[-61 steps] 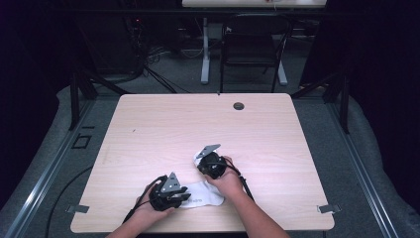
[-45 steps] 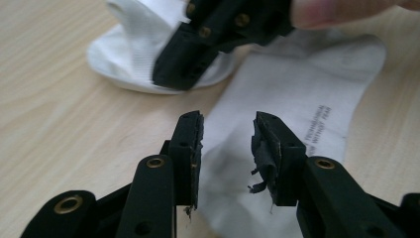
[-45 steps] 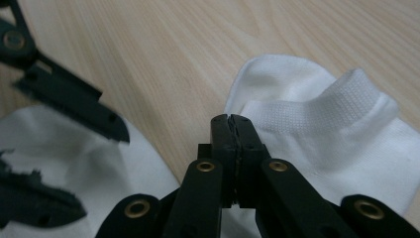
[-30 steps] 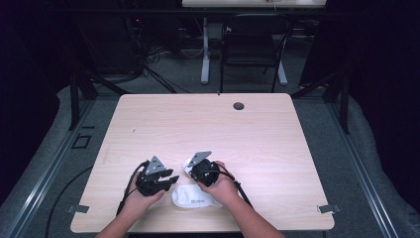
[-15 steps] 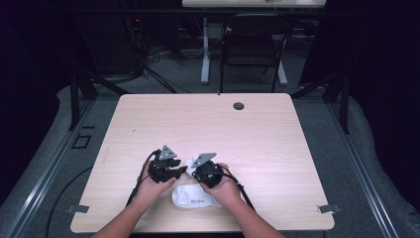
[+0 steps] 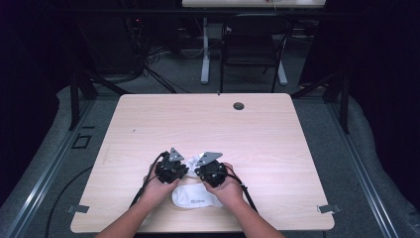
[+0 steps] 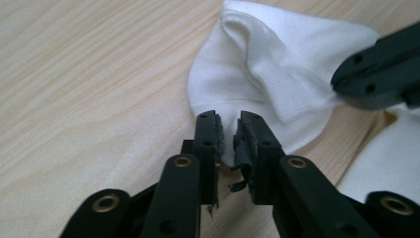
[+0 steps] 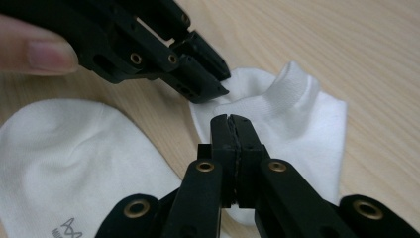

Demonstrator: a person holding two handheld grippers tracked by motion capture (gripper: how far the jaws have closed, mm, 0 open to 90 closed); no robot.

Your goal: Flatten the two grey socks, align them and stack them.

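Two white socks lie near the table's front edge. The smaller, folded sock [image 6: 193, 160] [image 7: 277, 74] [image 8: 297, 119] sits between my two grippers. My left gripper [image 6: 185, 170] [image 7: 229, 131] is nearly closed, and the sock's near edge is pinched between its worn pads. My right gripper [image 6: 197, 171] [image 8: 232, 124] is shut on the same sock's other edge, and its black tip [image 7: 346, 79] presses the cloth. In the right gripper view the left gripper [image 8: 224, 82] meets the sock from the upper left. The second sock [image 6: 196, 197] [image 8: 74, 158] [image 7: 386, 158], with a small printed logo, lies flat nearer the person.
The light wooden table [image 6: 277, 144] has a round cable hole [image 6: 238, 105] at its far edge. A black chair [image 6: 252, 49] and another table's legs stand beyond it. Both forearms come in from the front edge, with cables trailing from the grippers.
My left gripper has moved forward and right from the front left until it met the folded sock. My right gripper shifted slightly left and nearer with that sock.
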